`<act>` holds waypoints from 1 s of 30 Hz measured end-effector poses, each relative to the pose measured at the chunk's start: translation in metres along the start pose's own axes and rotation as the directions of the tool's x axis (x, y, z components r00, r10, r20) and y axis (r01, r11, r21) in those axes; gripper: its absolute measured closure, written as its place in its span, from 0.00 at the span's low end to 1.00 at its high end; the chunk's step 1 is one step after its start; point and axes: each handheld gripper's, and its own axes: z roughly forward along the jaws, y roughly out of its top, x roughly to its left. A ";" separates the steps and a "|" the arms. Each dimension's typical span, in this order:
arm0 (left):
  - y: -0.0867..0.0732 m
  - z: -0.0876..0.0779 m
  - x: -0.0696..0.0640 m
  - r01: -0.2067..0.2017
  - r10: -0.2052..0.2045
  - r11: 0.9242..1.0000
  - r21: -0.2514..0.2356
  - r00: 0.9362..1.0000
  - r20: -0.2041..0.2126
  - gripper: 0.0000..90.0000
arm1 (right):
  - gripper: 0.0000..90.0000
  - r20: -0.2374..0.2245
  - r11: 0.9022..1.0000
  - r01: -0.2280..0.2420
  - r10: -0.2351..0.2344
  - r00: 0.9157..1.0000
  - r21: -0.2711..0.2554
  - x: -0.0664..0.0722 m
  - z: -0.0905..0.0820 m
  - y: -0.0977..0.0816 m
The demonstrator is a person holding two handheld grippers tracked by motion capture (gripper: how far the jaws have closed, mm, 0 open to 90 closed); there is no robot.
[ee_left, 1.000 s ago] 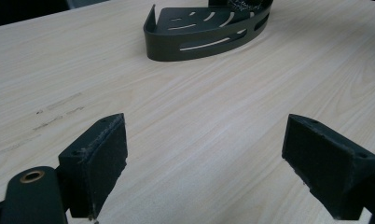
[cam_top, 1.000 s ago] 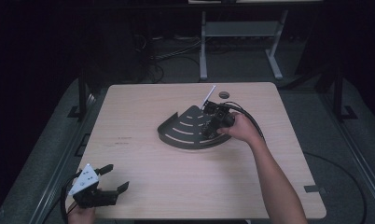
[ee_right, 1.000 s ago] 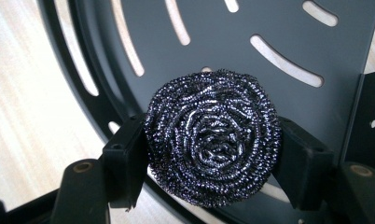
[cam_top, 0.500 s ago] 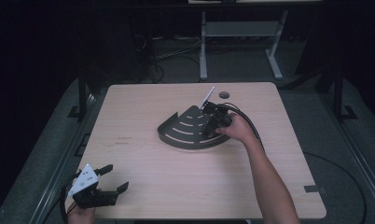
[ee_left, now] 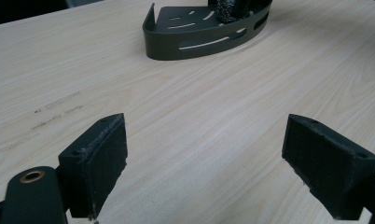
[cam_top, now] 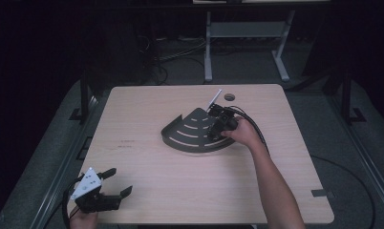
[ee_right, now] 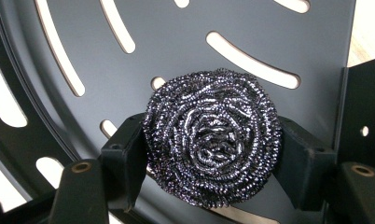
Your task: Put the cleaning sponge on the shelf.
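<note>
A round steel-wool scourer (ee_right: 212, 142) sits between the jaws of my right gripper (ee_right: 209, 154), low over the slotted floor of a dark quarter-round shelf tray (ee_right: 269, 37). The pads touch both sides of the scourer, and the jaws have just been opening a little around it. From above, the right gripper (cam_top: 221, 125) is over the tray's (cam_top: 190, 136) right part, near its straight wall. My left gripper (cam_top: 116, 183) rests open and holds nothing at the table's near left corner. In the left gripper view, the left gripper (ee_left: 204, 158) points across bare wood toward the tray (ee_left: 195, 44).
The wooden table (cam_top: 180, 191) has a round cable hole (cam_top: 229, 97) near its far edge, behind the tray. A white metal frame (cam_top: 209, 47) stands on the floor beyond the table. Cables trail from both grippers.
</note>
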 end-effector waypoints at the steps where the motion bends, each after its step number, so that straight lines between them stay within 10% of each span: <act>1: 0.000 0.000 0.000 0.002 -0.002 1.000 -0.001 1.000 -0.002 0.15 | 0.35 -0.001 1.000 0.000 0.000 1.000 -0.001 0.000 0.000 0.000; 30: 0.000 0.001 -0.001 0.003 -0.003 1.000 0.000 1.000 -0.003 0.15 | 0.19 -0.027 0.996 0.028 -0.031 0.999 -0.088 0.019 -0.042 -0.031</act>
